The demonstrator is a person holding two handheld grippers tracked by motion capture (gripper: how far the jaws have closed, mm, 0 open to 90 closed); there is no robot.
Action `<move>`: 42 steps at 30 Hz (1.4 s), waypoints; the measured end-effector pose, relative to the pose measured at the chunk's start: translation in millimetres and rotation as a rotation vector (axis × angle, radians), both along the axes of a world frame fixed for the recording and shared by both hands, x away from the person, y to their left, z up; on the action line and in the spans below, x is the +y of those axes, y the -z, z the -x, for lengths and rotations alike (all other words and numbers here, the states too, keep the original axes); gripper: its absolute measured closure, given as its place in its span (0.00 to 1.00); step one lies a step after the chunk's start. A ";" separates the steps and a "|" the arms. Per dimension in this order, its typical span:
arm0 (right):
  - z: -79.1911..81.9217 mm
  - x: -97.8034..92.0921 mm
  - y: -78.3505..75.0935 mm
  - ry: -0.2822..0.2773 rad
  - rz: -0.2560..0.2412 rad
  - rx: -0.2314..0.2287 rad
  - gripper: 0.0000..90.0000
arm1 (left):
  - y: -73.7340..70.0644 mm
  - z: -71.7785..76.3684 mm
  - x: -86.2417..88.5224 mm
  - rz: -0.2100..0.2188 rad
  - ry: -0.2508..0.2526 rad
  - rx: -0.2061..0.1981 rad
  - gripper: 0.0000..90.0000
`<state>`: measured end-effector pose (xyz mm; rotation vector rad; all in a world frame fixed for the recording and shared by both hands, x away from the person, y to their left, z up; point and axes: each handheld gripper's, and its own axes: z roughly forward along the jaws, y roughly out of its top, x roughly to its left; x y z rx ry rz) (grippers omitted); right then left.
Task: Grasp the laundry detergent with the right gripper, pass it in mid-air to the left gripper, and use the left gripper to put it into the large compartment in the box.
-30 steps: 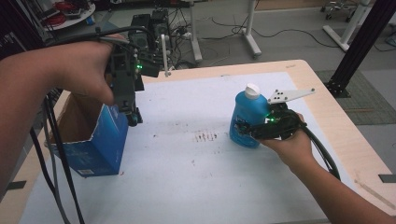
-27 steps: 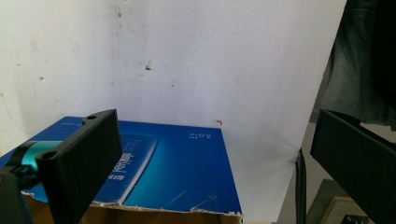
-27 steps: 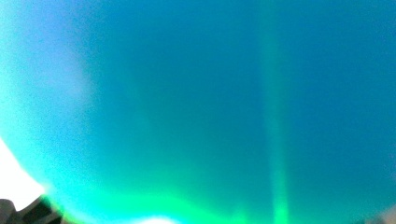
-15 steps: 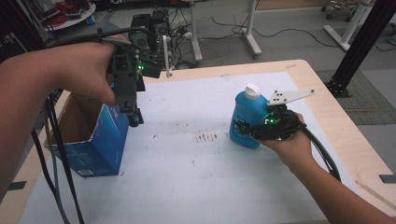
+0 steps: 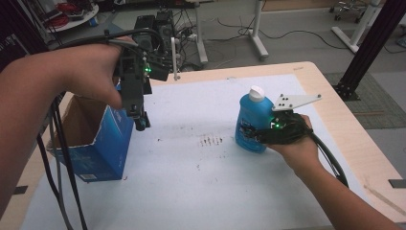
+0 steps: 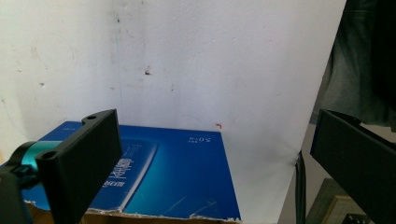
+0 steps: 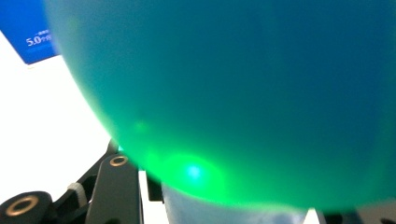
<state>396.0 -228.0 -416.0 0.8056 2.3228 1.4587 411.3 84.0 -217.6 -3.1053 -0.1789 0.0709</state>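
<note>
White paper covers most of the wooden counter (image 5: 330, 103), with a lab floor, cables and equipment stands beyond its far edge. At the right, the right hand-held gripper (image 5: 253, 135) is clenched around the lower body of an upright blue bottle (image 5: 252, 120) with a white cap, which stands on the paper right of centre. At the left, the left hand-held gripper (image 5: 139, 122) hangs released, jaws spread and pointing down, just above the right wall of an open blue cardboard box (image 5: 103, 148) that sits at the near-left of the counter.

The work in hand looks like carrying the bottle over into the box. To do it well, lift the bottle straight up so it stays upright, clear the torn rim of the box before lowering, and let the left hand-held gripper steady the box wall or move aside so the two do not collide.

From above, both hands, the bottle and the box interior show together. The left gripper view adds the wide gap between its jaws and the printed blue box face (image 6: 154, 177) below them. The right gripper view gives a blurred blue-green bottle surface (image 7: 243, 93) pressed close, lit by a green lamp, and a corner of the box (image 7: 28, 32) far off.
</note>
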 end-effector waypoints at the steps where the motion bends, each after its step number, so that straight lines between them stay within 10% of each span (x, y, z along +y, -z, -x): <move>1: 0.3 -0.2 -0.8 -0.001 0.000 0.002 0.51 | -0.5 0.2 -0.5 0.001 0.002 -0.002 0.02; 25: 26.6 37.5 -69.6 -0.296 -0.016 -0.031 0.51 | -21.4 16.5 -26.3 0.025 0.069 -0.022 0.02; 42: 43.9 94.0 -74.1 -0.513 0.011 0.002 0.51 | -26.9 37.1 -47.0 0.021 0.120 -0.030 0.02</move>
